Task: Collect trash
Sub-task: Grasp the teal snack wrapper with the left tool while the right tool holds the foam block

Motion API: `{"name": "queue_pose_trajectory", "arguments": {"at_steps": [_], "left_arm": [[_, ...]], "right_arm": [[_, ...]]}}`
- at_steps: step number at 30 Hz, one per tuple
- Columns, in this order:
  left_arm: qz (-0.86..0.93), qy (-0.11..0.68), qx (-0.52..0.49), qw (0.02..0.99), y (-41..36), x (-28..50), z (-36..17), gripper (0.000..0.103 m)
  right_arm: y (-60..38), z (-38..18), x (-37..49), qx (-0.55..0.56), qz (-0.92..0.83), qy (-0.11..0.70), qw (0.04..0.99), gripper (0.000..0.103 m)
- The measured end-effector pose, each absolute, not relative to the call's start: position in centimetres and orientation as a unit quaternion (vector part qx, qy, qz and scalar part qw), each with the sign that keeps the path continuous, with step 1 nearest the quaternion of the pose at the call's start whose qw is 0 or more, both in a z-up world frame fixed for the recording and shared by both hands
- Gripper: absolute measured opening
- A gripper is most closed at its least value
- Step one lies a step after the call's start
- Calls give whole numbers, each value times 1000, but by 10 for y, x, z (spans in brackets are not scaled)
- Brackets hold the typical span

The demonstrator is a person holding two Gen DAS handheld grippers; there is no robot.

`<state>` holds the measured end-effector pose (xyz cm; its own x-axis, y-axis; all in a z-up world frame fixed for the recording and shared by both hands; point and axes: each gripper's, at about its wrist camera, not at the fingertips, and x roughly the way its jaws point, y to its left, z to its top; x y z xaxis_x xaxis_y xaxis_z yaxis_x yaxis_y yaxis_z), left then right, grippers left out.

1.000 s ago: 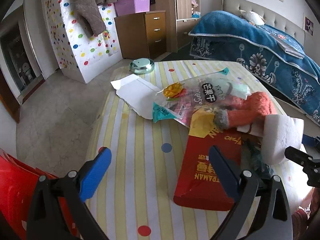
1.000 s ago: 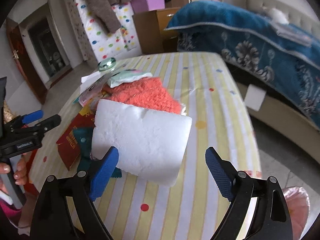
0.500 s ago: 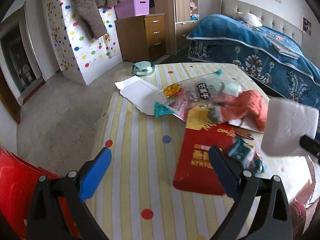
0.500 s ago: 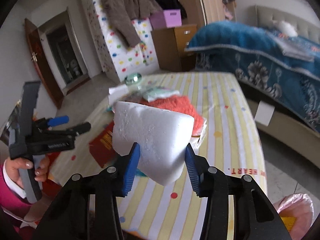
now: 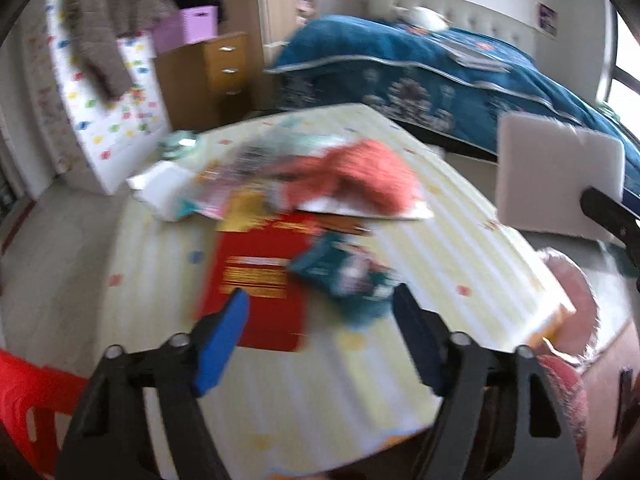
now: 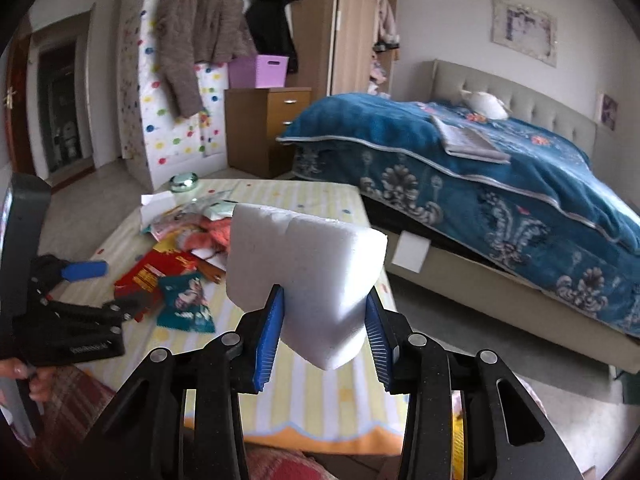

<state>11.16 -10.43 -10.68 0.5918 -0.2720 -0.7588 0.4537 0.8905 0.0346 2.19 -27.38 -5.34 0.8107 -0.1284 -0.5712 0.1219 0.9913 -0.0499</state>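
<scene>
My right gripper (image 6: 324, 320) is shut on a white foam block (image 6: 308, 264) and holds it in the air above the table's near right corner. The block also shows in the left wrist view (image 5: 556, 176), off the table's right edge. My left gripper (image 5: 320, 320) is open and empty above the table's near edge; it also shows in the right wrist view (image 6: 86, 280). Just beyond it lie a red wrapper (image 5: 256, 276) and a teal snack bag (image 5: 348, 276). Further back lie an orange cloth (image 5: 360, 180), clear wrappers and white paper (image 5: 160, 188).
The table has a yellow striped cloth (image 5: 460, 248). A red bin (image 5: 24, 400) stands at the lower left. A blue-covered bed (image 6: 500, 168) lies to the right. A wooden drawer unit (image 6: 264, 128) and a round green tin (image 6: 184, 182) are at the back.
My right gripper has lifted the foam block up and to the right, clear of the table. My left gripper has swung right, toward the red wrapper and teal bag.
</scene>
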Motion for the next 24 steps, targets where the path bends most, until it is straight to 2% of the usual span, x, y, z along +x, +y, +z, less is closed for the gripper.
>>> {"name": "queue_pose_trajectory", "arguments": {"at_steps": [2,4,8,15,16,20,22,24], "left_arm": [[-214,412,114,879,-116,111,-113,63],[-209,423,113,875,-127,114,-118,63],[-179,439,112,873,-144,124,-125,74],[-114,469,112,869,-147,137,-143,74],[-114,470,106,869,-143,137,-143,71],[-122,465,88,872,-132,133,-141,43],[-138,459,79,874,-123,128,-138,33],[-166,450,64,875,-113,122,-134,27]], "right_arm": [[-283,-54,15,-3,-80,300,951,41],[-290,-54,10,0,-88,299,950,41],[-299,-58,2,5,-99,300,949,42],[-315,-65,-2,12,-101,303,948,42],[-316,-66,-4,12,-100,304,947,42],[-317,-68,-6,18,-99,307,946,42],[-318,-68,-9,20,-99,306,947,42],[-318,-68,-12,23,-101,305,947,42]]}}
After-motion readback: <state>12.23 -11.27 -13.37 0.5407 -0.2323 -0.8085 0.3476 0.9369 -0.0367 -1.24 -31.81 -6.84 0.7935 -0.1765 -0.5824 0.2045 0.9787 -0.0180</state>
